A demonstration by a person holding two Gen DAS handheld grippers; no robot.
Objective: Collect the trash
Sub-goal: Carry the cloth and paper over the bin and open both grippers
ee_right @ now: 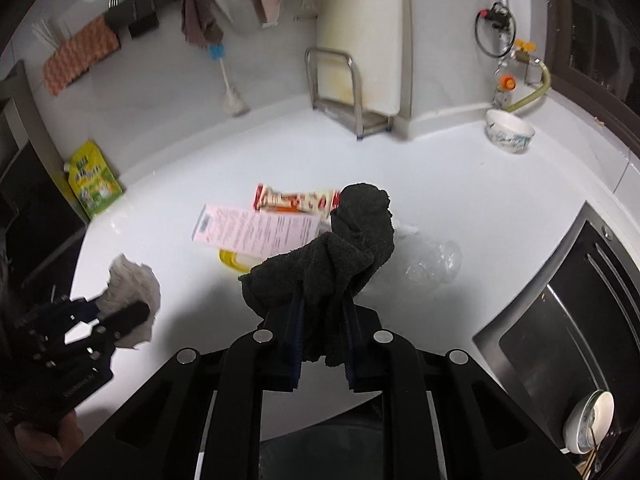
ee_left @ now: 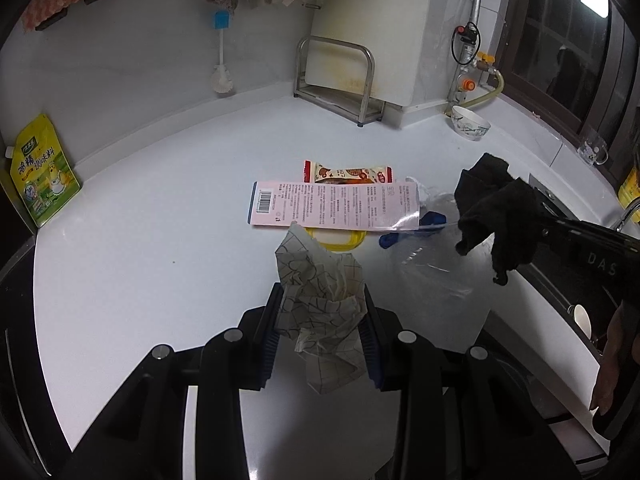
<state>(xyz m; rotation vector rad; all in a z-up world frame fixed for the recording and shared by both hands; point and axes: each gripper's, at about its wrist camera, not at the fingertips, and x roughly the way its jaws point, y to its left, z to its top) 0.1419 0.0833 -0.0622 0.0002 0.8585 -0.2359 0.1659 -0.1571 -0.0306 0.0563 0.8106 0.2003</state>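
Observation:
My left gripper [ee_left: 320, 312] is shut on a crumpled patterned paper [ee_left: 320, 292] and holds it above the white counter [ee_left: 160, 248]. It also shows in the right wrist view [ee_right: 132, 288]. My right gripper [ee_right: 322, 316] is shut on a dark cloth [ee_right: 340, 248], also seen in the left wrist view [ee_left: 496, 212]. On the counter lie a pink flat box [ee_left: 336, 204], a red snack wrapper [ee_left: 348, 172], a yellow ring [ee_left: 340, 240], a blue piece [ee_left: 408, 236] and clear plastic [ee_left: 440, 280].
A yellow seasoning pouch [ee_left: 40, 172] leans at the left wall. A metal rack [ee_left: 340, 80] with a cutting board, a bottle brush [ee_left: 222, 60] and a bowl [ee_left: 470, 122] stand at the back. The sink [ee_right: 568, 320] lies to the right.

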